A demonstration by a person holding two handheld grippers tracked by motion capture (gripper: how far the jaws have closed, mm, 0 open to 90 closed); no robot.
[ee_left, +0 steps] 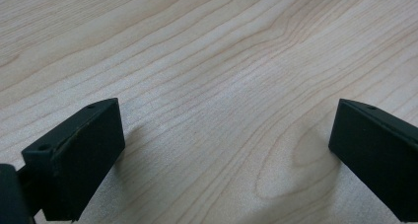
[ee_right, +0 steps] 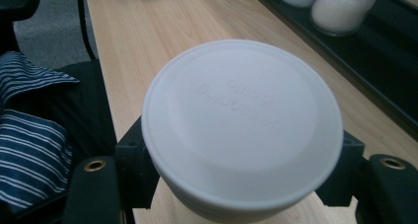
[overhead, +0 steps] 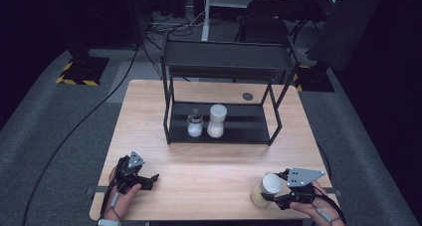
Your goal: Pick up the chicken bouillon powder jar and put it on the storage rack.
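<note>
Jar with white lid [overhead: 266, 188] stands upright near the front right corner of the wooden table [overhead: 214, 166] in the high view, beige contents showing below the lid. Right gripper [overhead: 276, 191] comes at it from the right, jaws on either side of the jar's upper part, hand [overhead: 318, 208] behind at the front edge. Left gripper [overhead: 152, 178] sits low over the front left corner, held by the left hand [overhead: 124, 191], jaws pointing toward the table's middle, nothing between them. Black two-tier metal shelf [overhead: 224, 66] stands at the back middle of the table; on its lower tier a small glass jar [overhead: 194, 125] and, just beside it on the right, a taller waisted jar [overhead: 216, 120], both with white contents. Small dark round disc [overhead: 247, 96] on the table behind the shelf, probably a cable grommet, too small to be sure.

Left gripper view: jaws spread wide, bare wood grain between them, gripper [ee_left: 226, 150] close above the table surface.

Right gripper view: white lid [ee_right: 241, 125] seen from above, faint embossed lettering, unreadable. Jaws pressed against the jar just under the lid on both sides, pinching it. Shelf's lower tier with the two white-filled jars at top right. Striped fabric [ee_right: 29, 135] at the left, off the table edge.
</note>
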